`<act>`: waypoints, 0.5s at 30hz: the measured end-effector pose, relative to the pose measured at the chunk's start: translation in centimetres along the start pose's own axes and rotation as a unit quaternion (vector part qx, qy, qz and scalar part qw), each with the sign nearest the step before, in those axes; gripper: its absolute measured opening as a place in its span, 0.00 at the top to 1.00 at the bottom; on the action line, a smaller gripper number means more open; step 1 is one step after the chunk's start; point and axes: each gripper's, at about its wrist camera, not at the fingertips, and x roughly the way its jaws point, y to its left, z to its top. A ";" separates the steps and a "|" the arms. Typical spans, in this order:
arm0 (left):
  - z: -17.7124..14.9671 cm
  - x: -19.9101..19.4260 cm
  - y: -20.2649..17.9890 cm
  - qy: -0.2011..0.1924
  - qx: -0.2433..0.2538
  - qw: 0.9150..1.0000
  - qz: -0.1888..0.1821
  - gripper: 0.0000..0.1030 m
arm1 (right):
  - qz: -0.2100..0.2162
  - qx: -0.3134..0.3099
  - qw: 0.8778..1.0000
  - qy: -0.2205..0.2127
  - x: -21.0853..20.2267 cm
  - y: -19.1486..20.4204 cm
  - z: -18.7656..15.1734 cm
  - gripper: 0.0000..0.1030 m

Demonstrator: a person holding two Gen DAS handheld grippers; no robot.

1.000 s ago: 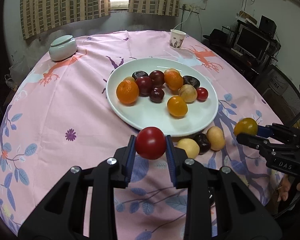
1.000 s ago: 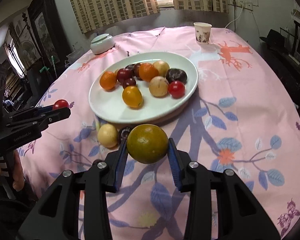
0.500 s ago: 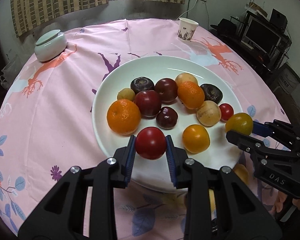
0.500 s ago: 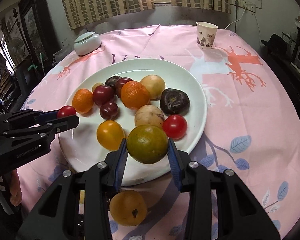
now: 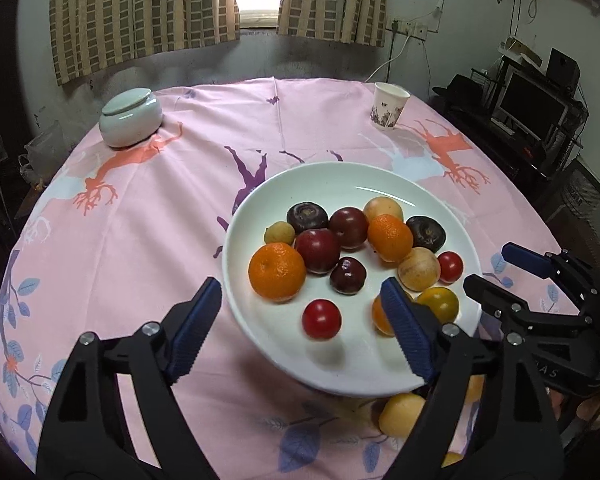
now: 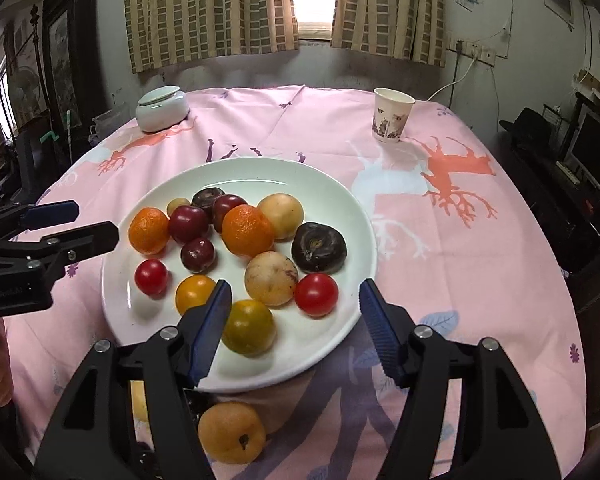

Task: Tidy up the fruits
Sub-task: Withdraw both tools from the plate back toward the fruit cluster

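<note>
Pink-clothed table: both grippers' jaws are gaping empty over the plate, tomato and orange lying free.

Both units are built from matte black plastic with triangular cut-outs in the arm links. Left hand-held gripper: blue ribbed pads are fitted on the inner faces of its fingers, and round silver screw heads are seen at the linkage pivots. Right hand-held gripper: same build, blue serrated pads, four silver screws visible across the links. White embossed lettering is carried on the side of each body; "DAS" can be read on the right unit in the left wrist view, the text on the left unit is too blurred to read. Bare skin of a hand is glimpsed under the right unit.
</note>
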 end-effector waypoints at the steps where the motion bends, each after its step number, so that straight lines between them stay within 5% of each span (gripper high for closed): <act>1: -0.5 -1.1 0.0 -0.008 0.001 1.000 0.000 0.10 | 0.011 0.007 1.000 0.004 -0.6 -0.3 -0.4 0.31; 3: -1.6 -2.8 0.0 -0.019 0.005 1.000 0.001 0.06 | 0.026 0.024 0.999 0.011 -1.8 -0.8 -1.3 0.04; 15: -9.8 -4.1 0.4 0.034 -0.002 0.999 -0.021 0.04 | 0.067 0.052 0.995 0.052 -6.3 -0.2 -9.1 0.02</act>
